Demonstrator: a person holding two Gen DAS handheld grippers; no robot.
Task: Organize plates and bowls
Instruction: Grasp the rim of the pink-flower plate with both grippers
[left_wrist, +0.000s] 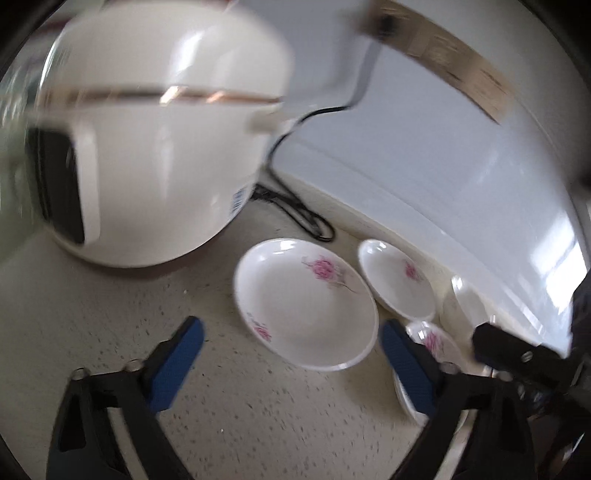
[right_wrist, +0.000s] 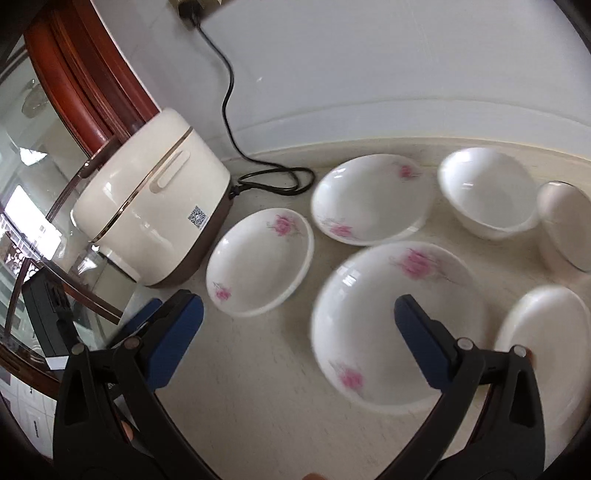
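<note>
Bright, soft daylight, probably from a window; glare streaks on wall. Left view motion-blurred, rice cooker smeared. Fisheye bending, dark corners.

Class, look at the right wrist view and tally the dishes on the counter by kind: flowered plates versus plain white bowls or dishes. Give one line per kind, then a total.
Plates with pink flowers: 3
Plain white bowls or dishes: 3
Total: 6
</note>
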